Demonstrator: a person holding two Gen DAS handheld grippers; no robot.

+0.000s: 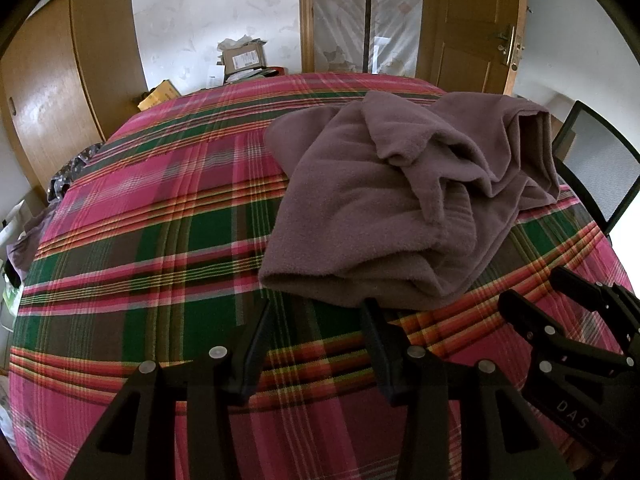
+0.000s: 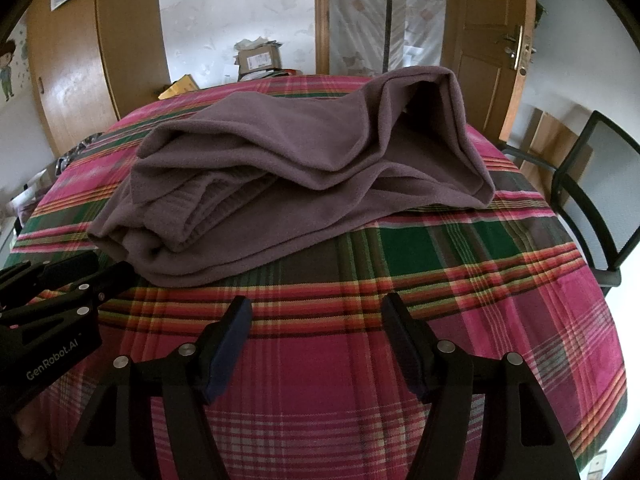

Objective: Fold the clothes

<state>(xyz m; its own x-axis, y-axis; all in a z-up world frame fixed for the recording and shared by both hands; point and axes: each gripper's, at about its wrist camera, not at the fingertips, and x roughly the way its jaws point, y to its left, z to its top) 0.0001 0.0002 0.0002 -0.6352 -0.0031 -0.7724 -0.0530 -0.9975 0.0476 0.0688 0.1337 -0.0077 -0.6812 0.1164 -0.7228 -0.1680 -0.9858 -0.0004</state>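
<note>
Your left tool [image 1: 316, 344] hangs with its jaws spread and nothing between them, tipped down over the plaid bed [image 1: 160, 240]; your right tool [image 2: 316, 344] is spread wide too, also empty. Just ahead of both lies the purple fleece garment [image 1: 400, 192], crumpled, apart from either tool. Its near hem sits closest to your left tool, while its long axis runs away toward the far right, so the left looks better placed to reach first.
</note>
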